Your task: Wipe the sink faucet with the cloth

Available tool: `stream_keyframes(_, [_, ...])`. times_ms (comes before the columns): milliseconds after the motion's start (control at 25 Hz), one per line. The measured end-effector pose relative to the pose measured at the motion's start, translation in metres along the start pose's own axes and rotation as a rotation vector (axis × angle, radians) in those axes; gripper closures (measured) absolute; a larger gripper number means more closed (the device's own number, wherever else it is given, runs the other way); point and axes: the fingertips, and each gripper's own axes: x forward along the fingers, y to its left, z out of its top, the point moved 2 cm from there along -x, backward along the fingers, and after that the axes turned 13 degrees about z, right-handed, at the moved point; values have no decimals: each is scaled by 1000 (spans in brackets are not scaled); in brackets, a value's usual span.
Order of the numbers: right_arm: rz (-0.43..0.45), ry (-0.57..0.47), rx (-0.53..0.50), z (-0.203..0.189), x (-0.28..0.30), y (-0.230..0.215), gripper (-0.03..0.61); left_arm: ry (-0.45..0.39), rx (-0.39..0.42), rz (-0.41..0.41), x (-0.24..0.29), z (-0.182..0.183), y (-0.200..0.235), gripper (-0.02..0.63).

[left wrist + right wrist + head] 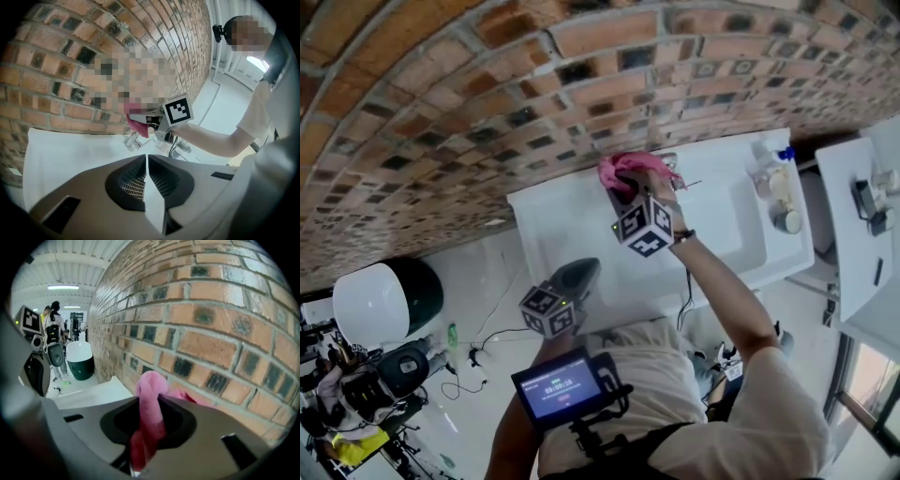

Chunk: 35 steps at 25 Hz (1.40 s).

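Your right gripper clamped the cloth in its fingers at the faucet, while your left gripper was closed and empty, so firm slow strokes were best.

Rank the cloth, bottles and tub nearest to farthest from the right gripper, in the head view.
1. The cloth, clamped in the right gripper.
2. The bottles, on the sink at its right end.
3. The tub, far off at the view's left.

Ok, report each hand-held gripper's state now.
Left hand-held gripper: shut, nothing between its jaws.
Right hand-held gripper: shut on the pink fabric cloth.
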Motion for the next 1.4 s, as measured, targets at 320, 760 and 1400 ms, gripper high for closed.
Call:
stream_keyframes(320, [-1, -4, 216, -44, 48, 12, 488, -8, -28, 22, -16, -4, 14, 617])
stream_keyframes(760, [-60, -6, 830, -153, 75, 21, 488, -11, -36, 31, -30, -10, 27, 617])
stream_keyframes(1400, [-518, -158, 1379, -225, 69, -81, 488, 16, -39, 15, -22, -12, 26, 617])
